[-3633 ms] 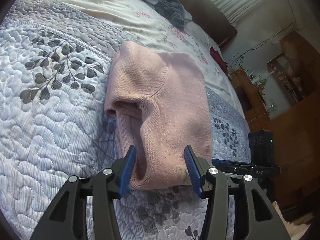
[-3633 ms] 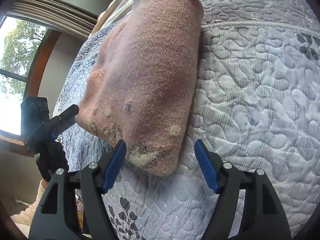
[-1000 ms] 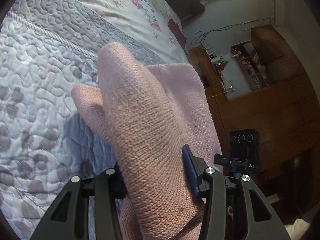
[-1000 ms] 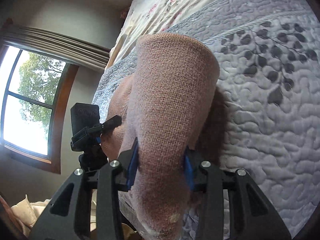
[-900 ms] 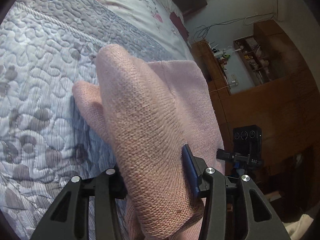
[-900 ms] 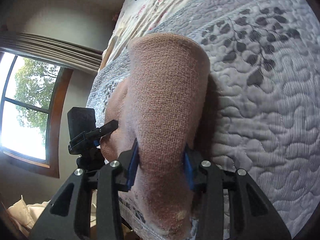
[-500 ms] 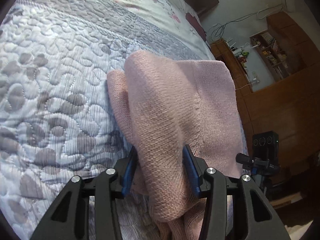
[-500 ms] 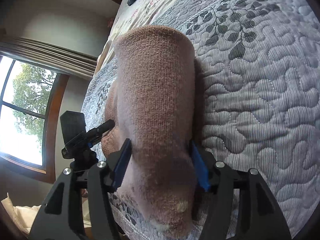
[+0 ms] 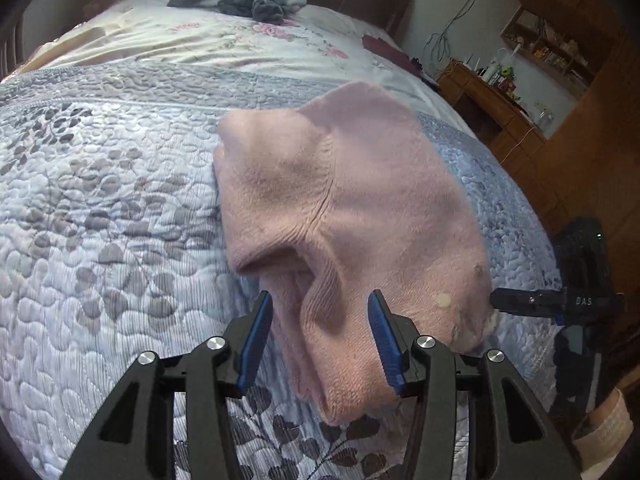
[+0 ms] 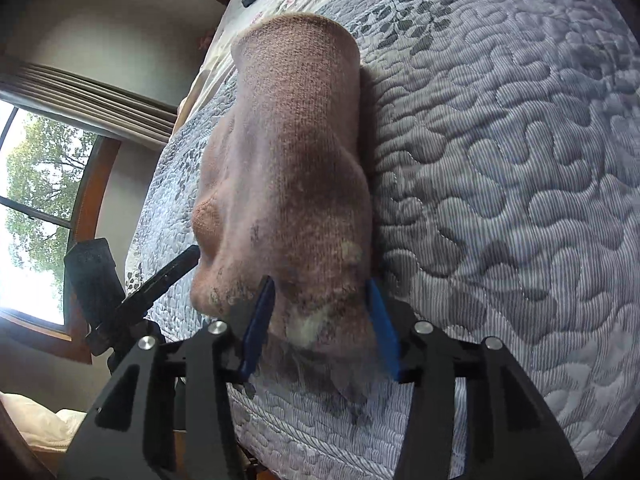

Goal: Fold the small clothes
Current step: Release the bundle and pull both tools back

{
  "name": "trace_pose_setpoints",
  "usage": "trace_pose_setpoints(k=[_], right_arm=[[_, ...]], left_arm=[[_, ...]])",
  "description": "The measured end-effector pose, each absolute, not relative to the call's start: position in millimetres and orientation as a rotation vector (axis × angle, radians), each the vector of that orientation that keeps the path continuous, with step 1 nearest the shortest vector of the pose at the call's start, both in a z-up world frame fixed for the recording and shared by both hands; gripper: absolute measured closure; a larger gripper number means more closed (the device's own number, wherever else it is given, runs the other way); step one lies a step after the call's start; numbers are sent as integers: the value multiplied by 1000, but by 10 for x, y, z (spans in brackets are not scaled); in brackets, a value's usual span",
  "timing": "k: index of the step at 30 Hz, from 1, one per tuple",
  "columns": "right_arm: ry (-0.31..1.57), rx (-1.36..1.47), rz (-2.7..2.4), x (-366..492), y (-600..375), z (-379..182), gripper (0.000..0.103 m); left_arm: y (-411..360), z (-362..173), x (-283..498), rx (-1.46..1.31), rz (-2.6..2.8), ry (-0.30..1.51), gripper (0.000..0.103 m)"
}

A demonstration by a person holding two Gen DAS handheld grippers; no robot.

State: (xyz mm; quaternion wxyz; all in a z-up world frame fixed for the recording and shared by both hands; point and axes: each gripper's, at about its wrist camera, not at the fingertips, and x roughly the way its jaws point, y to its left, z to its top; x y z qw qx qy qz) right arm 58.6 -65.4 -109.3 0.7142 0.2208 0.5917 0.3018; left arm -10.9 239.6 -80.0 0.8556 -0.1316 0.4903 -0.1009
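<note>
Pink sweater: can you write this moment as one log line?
pink sweater: folded, lying on quilt | left gripper: open around edge | right gripper: open around edge

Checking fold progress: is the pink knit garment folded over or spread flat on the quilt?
Folded: the pink knit garment lies doubled in layers on the quilt, with a rounded fold edge at its far end.

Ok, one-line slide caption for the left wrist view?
Left claw open around the near edge of a folded pink knit sweater lying on a quilted bedspread.

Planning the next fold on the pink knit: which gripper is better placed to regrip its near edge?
Probably left. The left gripper stands open, its jaws straddling a raised ridge of the knit. The right gripper is also open, but over a flatter edge.
</note>
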Motion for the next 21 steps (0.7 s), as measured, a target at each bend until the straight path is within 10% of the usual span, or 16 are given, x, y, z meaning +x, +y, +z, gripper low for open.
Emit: trace_pose_setpoints(k=[13,21], right_arm=[[1320,457,551,356,-888,-1165,68],[1239,193,384,78,-721,-534,22]], left_arm=[[2465,-873,-274,-286,-110,1082,49],[2335,-383,-589,-281,-77,1091,33]])
